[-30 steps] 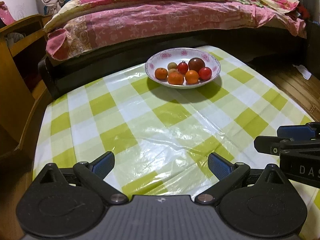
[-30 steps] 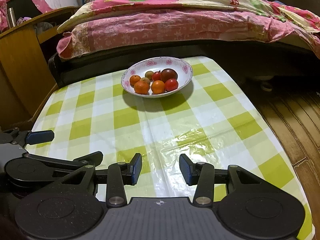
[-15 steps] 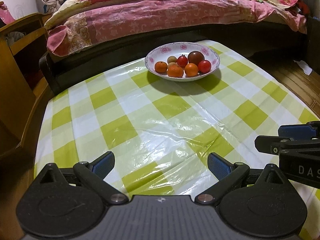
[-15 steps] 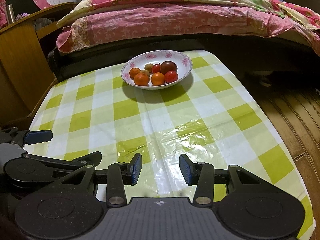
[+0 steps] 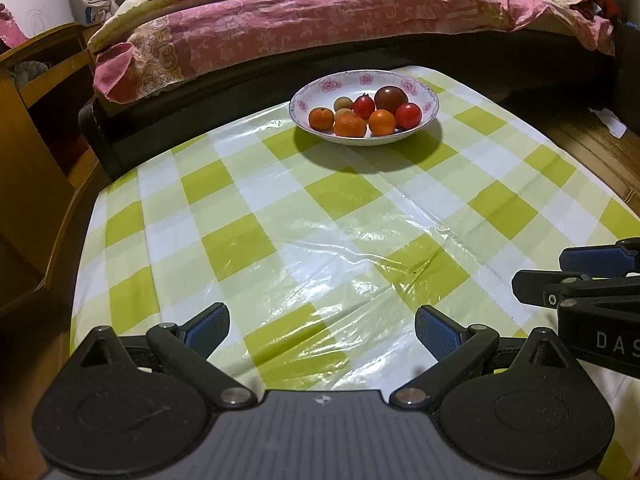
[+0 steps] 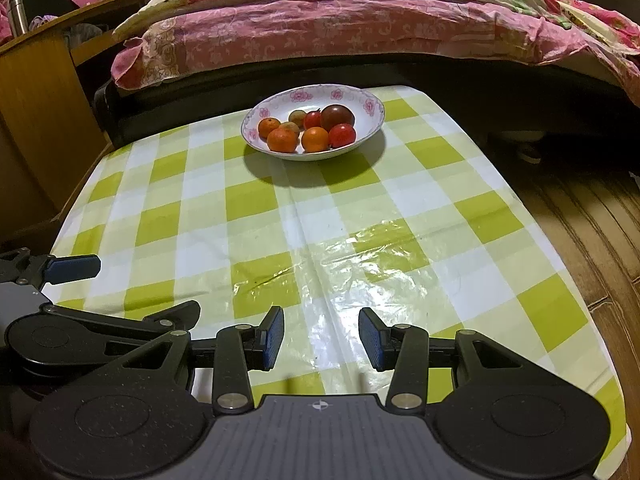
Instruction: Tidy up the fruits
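Bedroom, pink-quilted bed (image 5: 340, 12) behind table (image 5: 280, 216) with glossy green-check cloth. Risk we see: round fruits (image 6: 308, 130) roll out of shallow bowl (image 6: 312, 92) if nudged; cloth looks slippery, perhaps lets bowl slide. Left tongs (image 5: 322, 330) spread wide, empty; right tongs (image 6: 321, 338) parted, empty. Bowl at far table edge, well apart from both.

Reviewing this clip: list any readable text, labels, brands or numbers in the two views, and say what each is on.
"DAS": white letters on the black body of the right gripper, cut off by the frame edge in the left wrist view.
No other text is readable; the bowl carries only pink flower prints.
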`<state>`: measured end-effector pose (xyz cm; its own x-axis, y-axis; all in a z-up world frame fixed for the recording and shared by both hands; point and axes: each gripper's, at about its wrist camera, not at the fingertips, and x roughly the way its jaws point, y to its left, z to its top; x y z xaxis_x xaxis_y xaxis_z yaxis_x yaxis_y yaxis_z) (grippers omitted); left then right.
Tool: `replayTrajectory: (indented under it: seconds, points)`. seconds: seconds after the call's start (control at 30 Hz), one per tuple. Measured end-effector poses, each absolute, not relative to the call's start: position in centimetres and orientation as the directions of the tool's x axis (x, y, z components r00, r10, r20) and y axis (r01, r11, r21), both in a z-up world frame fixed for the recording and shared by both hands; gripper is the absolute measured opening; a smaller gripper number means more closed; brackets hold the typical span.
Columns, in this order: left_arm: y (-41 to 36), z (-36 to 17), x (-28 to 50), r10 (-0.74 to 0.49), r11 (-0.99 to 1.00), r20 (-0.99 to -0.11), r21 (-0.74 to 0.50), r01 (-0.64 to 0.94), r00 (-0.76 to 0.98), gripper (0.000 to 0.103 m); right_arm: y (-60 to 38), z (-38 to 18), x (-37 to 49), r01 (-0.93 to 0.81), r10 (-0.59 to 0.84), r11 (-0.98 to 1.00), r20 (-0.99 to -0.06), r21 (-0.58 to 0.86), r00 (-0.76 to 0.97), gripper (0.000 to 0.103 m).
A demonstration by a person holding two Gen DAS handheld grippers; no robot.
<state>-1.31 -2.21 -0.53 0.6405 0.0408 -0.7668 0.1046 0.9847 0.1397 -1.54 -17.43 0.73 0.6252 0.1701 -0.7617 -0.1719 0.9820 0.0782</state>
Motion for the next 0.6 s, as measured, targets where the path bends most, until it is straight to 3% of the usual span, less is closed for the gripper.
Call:
replayTrajectory:
  seconds: [0.6]
  points:
    - [-2.47, -0.98, -1.96, 0.064, 0.978, -0.777, 0.174, 0.116, 0.626, 0.103, -17.18, 0.02, -2.25, -0.161, 0.159, 0.984, -0.786, 0.077, 0.597, 0.04]
